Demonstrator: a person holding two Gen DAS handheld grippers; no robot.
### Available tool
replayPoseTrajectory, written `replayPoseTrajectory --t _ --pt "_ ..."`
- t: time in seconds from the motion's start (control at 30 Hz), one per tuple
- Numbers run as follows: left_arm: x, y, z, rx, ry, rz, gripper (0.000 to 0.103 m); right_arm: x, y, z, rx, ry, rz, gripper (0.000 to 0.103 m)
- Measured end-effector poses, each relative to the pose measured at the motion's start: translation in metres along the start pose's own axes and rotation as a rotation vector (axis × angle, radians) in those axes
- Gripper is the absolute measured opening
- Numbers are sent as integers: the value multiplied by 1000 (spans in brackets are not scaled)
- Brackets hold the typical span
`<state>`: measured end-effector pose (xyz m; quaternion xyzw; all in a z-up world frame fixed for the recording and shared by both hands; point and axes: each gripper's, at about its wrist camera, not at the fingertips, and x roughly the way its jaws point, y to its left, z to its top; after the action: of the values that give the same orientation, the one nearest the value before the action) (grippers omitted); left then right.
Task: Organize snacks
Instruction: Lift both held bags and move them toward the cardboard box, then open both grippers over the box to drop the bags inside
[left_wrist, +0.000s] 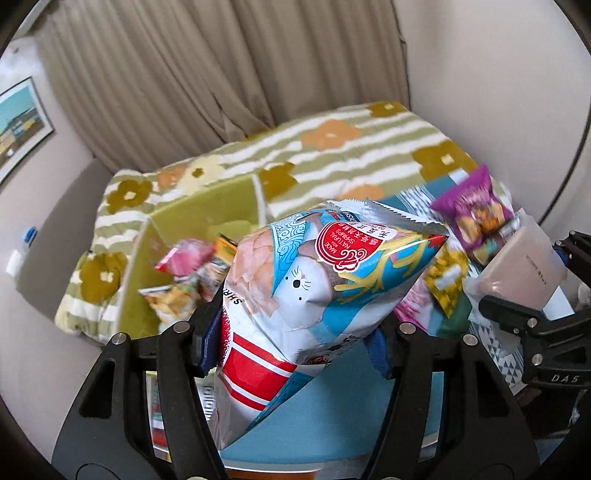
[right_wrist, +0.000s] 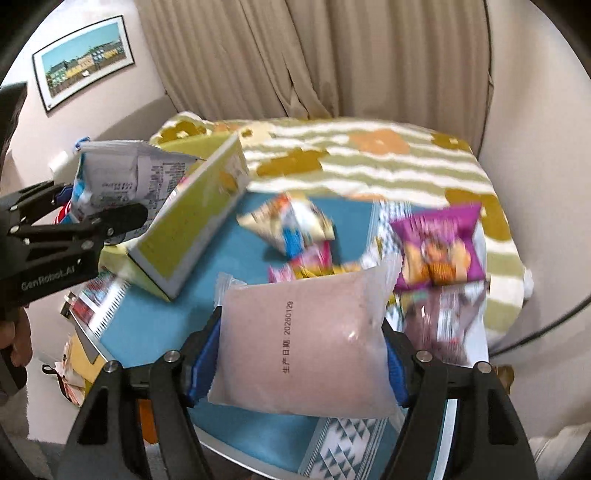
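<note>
My left gripper (left_wrist: 291, 332) is shut on a large shrimp-chip bag (left_wrist: 314, 280), white, blue and red, held up over the blue table. The bag also shows in the right wrist view (right_wrist: 122, 173) beside the green box (right_wrist: 195, 221). My right gripper (right_wrist: 303, 354) is shut on a pale pink packet (right_wrist: 310, 339) with a printed date, held above the table; it shows in the left wrist view (left_wrist: 524, 266) at the right. The green open box (left_wrist: 192, 221) holds several snack packets (left_wrist: 184, 273). A purple snack bag (right_wrist: 436, 247) and other packets (right_wrist: 291, 221) lie on the table.
The blue table cloth (right_wrist: 162, 325) has a patterned strip at the right. Behind it a bed with a striped flowered blanket (left_wrist: 332, 155) fills the back, under beige curtains. A framed picture (right_wrist: 85, 62) hangs on the left wall.
</note>
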<state>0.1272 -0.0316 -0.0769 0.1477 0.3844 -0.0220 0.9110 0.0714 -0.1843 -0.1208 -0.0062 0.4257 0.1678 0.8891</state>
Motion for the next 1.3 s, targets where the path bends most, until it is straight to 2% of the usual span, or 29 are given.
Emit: replayPoseTrajectory --t 0.17,0.3,0.53,0.8,0.83,0.87,0.9,0.97,1.3 --pt "0 54 9 -55 -25 28 59 -12 28 35 -28 -48 33 69" --pt "12 97 12 -92 -15 38 59 -4 56 68 -32 -78 60 69" --pt "55 169 19 -125 20 35 59 40 107 128 -44 -83 87 69" --pt "122 224 40 -109 76 -47 60 92 149 180 -3 -61 78 69" --pt "129 227 40 -110 85 -56 62 97 152 185 2 -59 72 69" --pt "141 232 40 -105 106 -73 70 105 156 191 12 -56 64 69" --pt "148 233 40 -100 116 -81 84 108 157 194 19 -54 60 69" --pt "158 239 36 -91 116 -80 103 119 161 198 39 -43 50 69" --pt "161 261 7 -109 133 -155 103 151 169 202 83 27 26 69"
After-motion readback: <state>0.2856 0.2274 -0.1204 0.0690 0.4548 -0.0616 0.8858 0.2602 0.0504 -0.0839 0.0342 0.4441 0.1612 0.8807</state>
